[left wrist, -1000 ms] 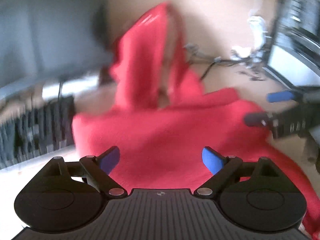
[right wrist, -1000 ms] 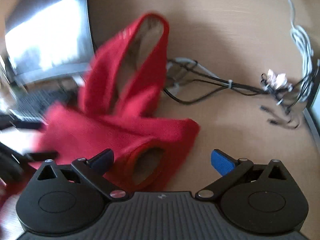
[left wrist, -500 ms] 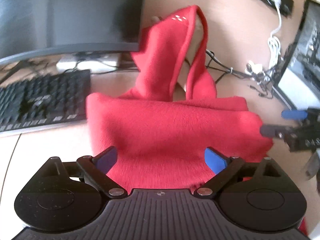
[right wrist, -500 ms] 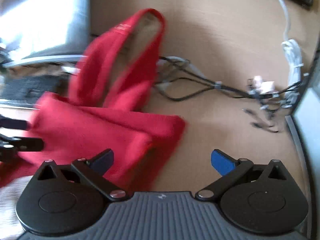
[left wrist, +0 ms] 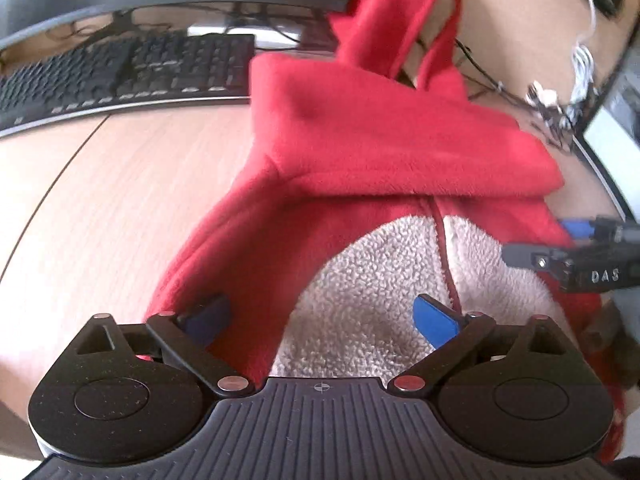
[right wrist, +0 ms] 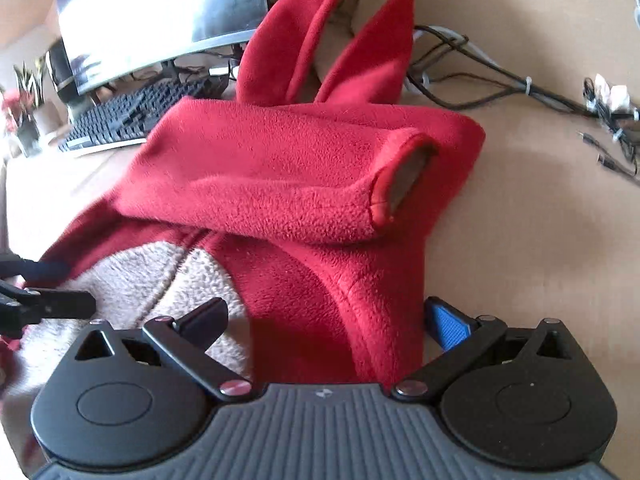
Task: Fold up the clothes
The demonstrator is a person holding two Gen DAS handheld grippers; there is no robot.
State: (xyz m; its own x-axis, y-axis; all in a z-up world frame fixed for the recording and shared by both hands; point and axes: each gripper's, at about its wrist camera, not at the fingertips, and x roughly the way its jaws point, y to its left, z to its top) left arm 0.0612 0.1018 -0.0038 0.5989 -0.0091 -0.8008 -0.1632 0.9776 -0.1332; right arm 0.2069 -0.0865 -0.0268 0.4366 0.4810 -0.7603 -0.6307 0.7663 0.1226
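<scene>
Your left gripper stands with its jaws wide apart and clamps nothing. The red fleece hooded garment with a cream sherpa lining lies between and ahead of the jaws on the light wood-grain desk. The dark left fingertip sits at the garment's red outer edge; whether it touches cannot be told. The blue right fingertip lies over the exposed cream lining, just beside the red seam running down it. The gripper is angled down toward the cloth, close above it.

Your right gripper also has its jaws spread wide, gripping nothing. Red fleece fills the gap between them. Its dark left fingertip sits over the cream lining's margin; its blue right fingertip is just off the garment's right edge, over bare desk. In the left wrist view the right gripper comes in from the right of the jaws, level with the lining.

Ahead of both pairs of jaws, a folded sleeve lies crosswise over the garment body, its cuff opening facing right. Beyond it the hood stands upright, lining showing.

Far ahead and left of the jaws are a black computer keyboard and a dark curved monitor. Far ahead and right, a tangle of black and white cables lies on the desk.
</scene>
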